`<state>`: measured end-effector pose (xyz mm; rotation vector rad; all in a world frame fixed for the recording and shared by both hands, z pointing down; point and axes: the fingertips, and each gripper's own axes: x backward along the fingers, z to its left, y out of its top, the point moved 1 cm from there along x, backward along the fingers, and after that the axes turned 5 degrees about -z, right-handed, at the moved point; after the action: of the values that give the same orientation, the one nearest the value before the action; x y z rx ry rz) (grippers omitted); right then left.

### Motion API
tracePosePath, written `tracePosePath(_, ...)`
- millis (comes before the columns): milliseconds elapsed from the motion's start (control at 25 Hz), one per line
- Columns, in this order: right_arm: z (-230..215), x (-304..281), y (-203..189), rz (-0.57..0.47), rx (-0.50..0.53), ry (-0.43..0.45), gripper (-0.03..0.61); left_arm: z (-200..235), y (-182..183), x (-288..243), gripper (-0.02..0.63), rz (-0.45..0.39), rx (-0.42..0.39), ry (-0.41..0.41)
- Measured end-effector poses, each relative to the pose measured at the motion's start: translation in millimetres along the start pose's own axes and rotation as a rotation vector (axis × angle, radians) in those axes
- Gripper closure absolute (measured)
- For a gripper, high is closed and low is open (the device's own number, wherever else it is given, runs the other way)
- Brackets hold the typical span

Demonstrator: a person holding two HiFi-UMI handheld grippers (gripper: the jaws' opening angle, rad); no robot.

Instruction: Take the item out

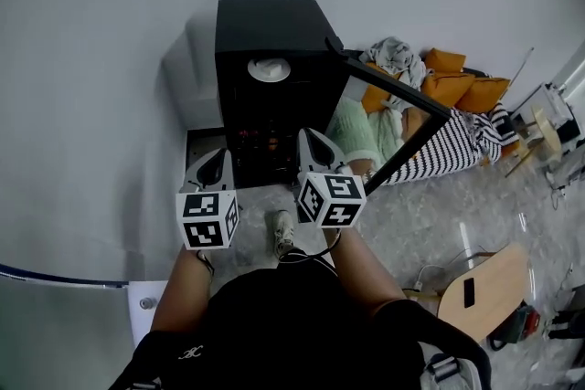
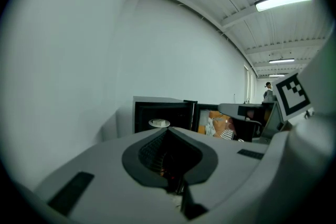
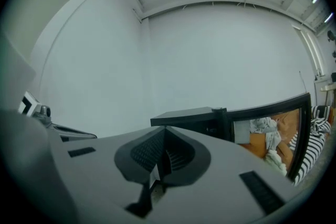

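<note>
One white dish sits in the open black cabinet ahead of you.
The dish is round and pale and lies flat, high inside the single cabinet, with a small pale lump on it. Being round, it shows no long axis or heading. One glass door stands swung out to the right. Your left gripper and right gripper both have their jaws closed together, empty.

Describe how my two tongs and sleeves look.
The left tongs and right tongs: pale grey tapered shells, dark ribbed pads. Each bears a white cube with black square markers. The top is black, short-sleeved, a small white logo on its left sleeve.
</note>
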<state>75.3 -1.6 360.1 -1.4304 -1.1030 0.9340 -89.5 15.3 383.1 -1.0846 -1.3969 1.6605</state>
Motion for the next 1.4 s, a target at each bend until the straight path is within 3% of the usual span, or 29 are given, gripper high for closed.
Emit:
tracePosePath(360, -43, -89, -10, 0.020, -0.001, 0.018, 0.571, 16, 9, -80, 0.614, 0.003, -0.006, 0.028)
tracePosePath(720, -99, -164, -63, 0.141, -0.016, -0.024, 0.571, 38, 2, -153, 0.614, 0.054, 0.012, 0.078)
tracePosePath(880, -121, -187, -79, 0.146, -0.030, -0.045, 0.571, 37, -3, -180, 0.614, 0.055, -0.014, 0.102)
tracePosePath(1280, -150, -252, -119, 0.228, -0.170, 0.010, 0.569, 34, -14, -250, 0.614, 0.116, -0.031, 0.109)
tracePosePath(1400, -149, -266, -134, 0.257, -0.208, 0.010, 0.503, 35, -18, -259, 0.614, 0.129, -0.031, 0.105)
